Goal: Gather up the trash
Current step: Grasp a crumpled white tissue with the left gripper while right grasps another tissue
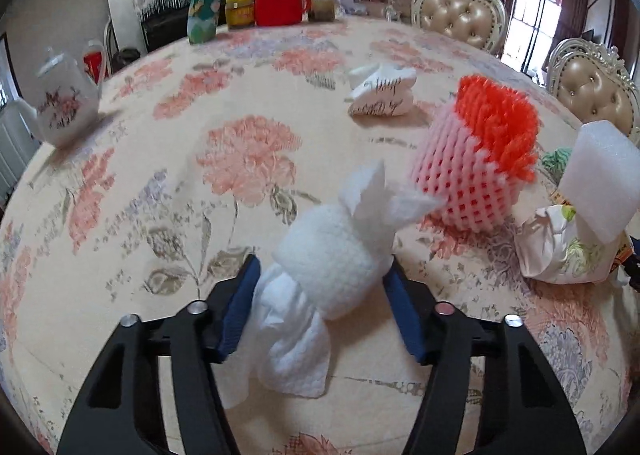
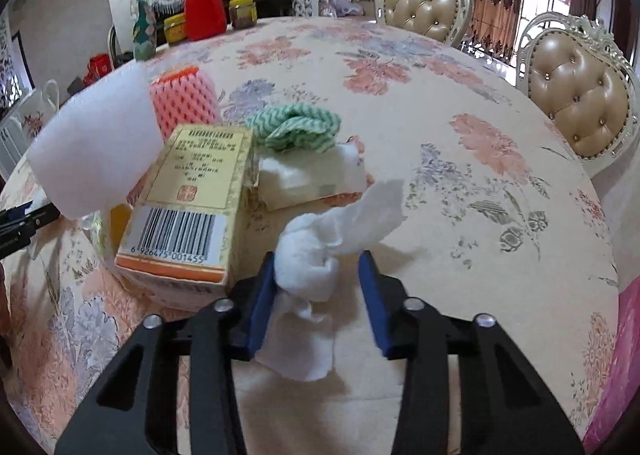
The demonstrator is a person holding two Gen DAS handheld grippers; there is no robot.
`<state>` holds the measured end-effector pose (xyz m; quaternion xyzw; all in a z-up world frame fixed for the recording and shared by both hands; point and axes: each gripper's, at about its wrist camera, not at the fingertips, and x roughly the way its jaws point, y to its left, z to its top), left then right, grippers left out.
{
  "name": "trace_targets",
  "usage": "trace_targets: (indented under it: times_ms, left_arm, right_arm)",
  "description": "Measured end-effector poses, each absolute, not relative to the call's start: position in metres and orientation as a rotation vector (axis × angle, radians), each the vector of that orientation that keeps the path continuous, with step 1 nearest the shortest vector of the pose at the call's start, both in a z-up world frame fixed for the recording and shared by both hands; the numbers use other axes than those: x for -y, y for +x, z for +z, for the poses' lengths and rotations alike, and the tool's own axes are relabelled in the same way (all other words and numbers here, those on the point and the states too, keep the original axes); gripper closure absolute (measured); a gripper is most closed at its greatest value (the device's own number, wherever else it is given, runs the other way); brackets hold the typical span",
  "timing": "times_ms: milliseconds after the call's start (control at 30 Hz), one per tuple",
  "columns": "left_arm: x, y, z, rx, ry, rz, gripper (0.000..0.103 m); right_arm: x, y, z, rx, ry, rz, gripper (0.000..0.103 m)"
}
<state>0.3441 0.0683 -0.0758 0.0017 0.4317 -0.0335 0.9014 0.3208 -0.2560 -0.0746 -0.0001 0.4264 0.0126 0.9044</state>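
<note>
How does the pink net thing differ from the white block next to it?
The pink foam net is mesh full of holes with an orange-red fringed top; the white foam block is plain, smooth and solid. The net is rounded and tubular; the block is flat-sided and boxy. Both look like soft packing foam.

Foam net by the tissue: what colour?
Foam net: pink with an orange-red top. Clearest in the left wrist view.

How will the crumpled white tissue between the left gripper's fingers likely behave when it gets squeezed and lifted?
The crumpled white tissue looks soft and wadded, so it will probably compress rather than resist the left gripper. It seems very light. Its loose tail, trailing towards the camera, will likely dangle floppily. Rolling seems unlikely on the floral tablecloth.
</note>
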Motion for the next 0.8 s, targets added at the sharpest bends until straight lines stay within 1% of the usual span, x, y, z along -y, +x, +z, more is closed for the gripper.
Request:
trace_targets:
  times_ms: [67, 133, 233, 400, 633, 700, 800]
  left_arm:
    - [-0.07, 0.344, -0.077, -0.903, -0.008, -0.077, 0.05]
    - [-0.069, 0.342, -0.076, -0.904, -0.008, -0.082, 0.054]
    - [-0.071, 0.342, -0.078, -0.9, -0.025, -0.086, 0.056]
    - [-0.072, 0.339, -0.075, -0.879, -0.03, -0.08, 0.062]
    - [-0.069, 0.322, -0.057, -0.762, 0.007, -0.07, 0.063]
    - [-0.064, 0.317, -0.055, -0.751, 0.024, -0.071, 0.063]
    - [-0.053, 0.302, -0.051, -0.748, 0.037, -0.098, 0.063]
  right_arm:
    - [0.252, 0.321, -0.075, -0.885, -0.017, 0.027, 0.075]
    - [0.249, 0.321, -0.075, -0.884, -0.036, 0.022, 0.076]
    - [0.247, 0.321, -0.075, -0.884, -0.043, 0.025, 0.079]
    - [0.25, 0.32, -0.073, -0.875, -0.029, 0.031, 0.082]
    - [0.261, 0.309, -0.069, -0.856, 0.059, 0.04, 0.083]
    - [0.261, 0.296, -0.063, -0.813, 0.045, 0.034, 0.083]
    - [0.26, 0.277, -0.062, -0.808, 0.048, 0.059, 0.083]
